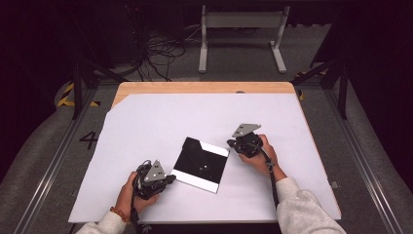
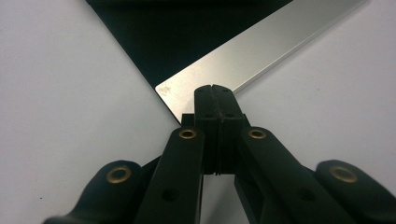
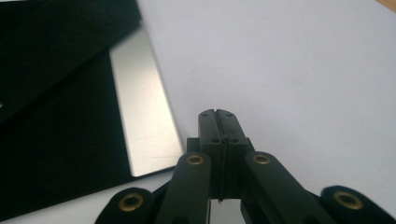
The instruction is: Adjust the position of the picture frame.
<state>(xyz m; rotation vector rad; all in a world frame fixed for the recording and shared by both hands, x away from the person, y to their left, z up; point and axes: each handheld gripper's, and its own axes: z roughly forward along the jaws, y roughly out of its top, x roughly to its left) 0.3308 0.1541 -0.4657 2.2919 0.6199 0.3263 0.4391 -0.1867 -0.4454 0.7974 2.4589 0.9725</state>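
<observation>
A black square sheet [image 1: 200, 165] with pale silver strips along two edges lies flat, turned at an angle, on the white table cover. My left gripper [image 1: 170, 178] is at its near-left corner, jaws pressed together. In the left gripper view the tips [image 2: 213, 88] rest over the corner of the silver strip [image 2: 261, 51], with nothing visible between them. My right gripper [image 1: 230, 143] sits at the sheet's far-right corner, also shut. In the right gripper view its tips [image 3: 216, 113] are just beside the silver strip [image 3: 142, 112], over the white cover.
A white cover [image 1: 146, 122] spans most of the wooden table [image 1: 195, 87]. Behind the table, on the floor, stand a white metal frame [image 1: 241, 29] and a tangle of cables [image 1: 160, 48]. Dark stands flank the table on both sides.
</observation>
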